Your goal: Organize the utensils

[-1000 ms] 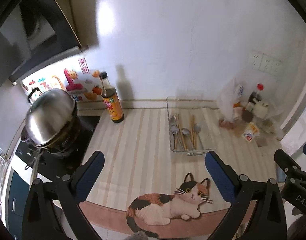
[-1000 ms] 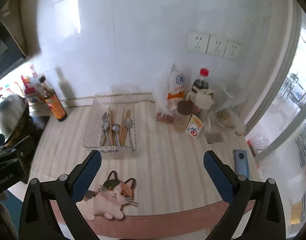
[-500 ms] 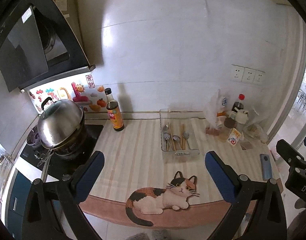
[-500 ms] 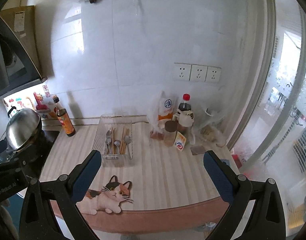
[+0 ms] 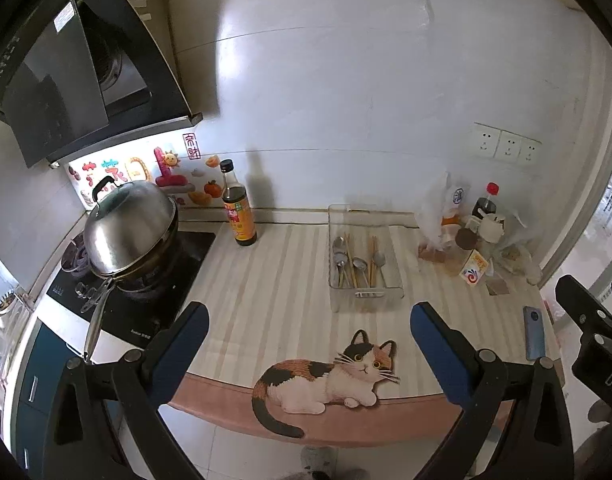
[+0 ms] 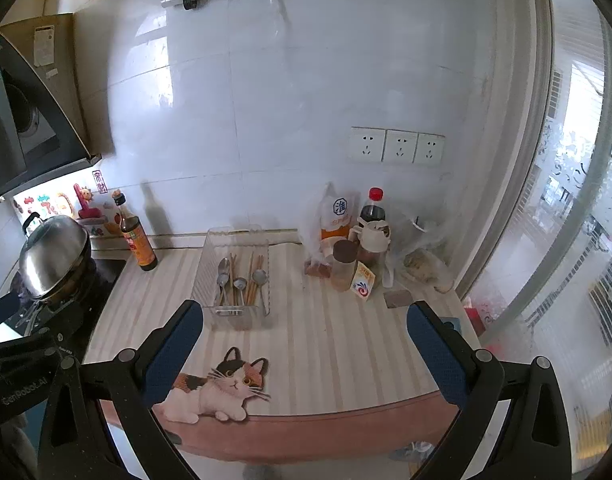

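A clear plastic tray [image 5: 398, 284] stands on the striped counter mat and holds several metal spoons [image 5: 339, 258] and wooden chopsticks [image 5: 372, 258]. It also shows in the right wrist view [image 6: 266, 264], with spoons [image 6: 239, 283] and chopsticks [image 6: 253, 284] inside. My left gripper [image 5: 308, 338] is open and empty, held back from the counter's front edge. My right gripper [image 6: 304, 338] is open and empty, also back from the edge. The right gripper's body shows at the right edge of the left wrist view [image 5: 590, 340].
A soy sauce bottle [image 5: 238, 210] stands left of the tray. A lidded steel pot [image 5: 126, 232] sits on the stove at far left. Bags, bottles and jars [image 6: 362, 248] crowd the right back corner. A phone [image 5: 533, 334] lies at the right. A cat picture [image 5: 330, 376] marks the mat's front.
Both grippers have pulled back and up from the counter; the tray and counter look smaller and farther away. Both stay open and empty.
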A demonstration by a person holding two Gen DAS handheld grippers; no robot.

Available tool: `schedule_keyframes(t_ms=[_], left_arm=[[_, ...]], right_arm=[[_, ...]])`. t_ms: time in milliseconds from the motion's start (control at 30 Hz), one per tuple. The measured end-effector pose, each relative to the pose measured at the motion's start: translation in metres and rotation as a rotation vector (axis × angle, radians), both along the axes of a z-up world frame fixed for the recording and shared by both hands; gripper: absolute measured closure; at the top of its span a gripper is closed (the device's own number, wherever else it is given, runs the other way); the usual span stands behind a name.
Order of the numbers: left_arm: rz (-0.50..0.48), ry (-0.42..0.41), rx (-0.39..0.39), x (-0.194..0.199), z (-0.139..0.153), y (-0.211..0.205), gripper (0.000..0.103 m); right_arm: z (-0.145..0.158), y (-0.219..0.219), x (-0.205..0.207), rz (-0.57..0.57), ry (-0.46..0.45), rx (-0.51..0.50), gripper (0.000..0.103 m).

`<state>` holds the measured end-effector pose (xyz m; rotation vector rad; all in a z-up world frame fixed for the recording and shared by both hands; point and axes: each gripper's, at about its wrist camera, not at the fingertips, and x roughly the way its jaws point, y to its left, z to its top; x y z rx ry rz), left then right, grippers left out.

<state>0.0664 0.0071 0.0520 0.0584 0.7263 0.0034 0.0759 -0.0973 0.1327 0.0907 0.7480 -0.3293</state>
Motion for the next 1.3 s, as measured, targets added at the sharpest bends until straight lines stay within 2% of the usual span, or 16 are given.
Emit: schedule_keyframes(t_ms=[1300], left_arm=[[0.017, 0.003, 0.017, 0.012, -0.005, 0.006, 0.000]], right_arm=[[-0.015, 0.015, 0.022, 0.031, 0.044, 0.005, 0.000]])
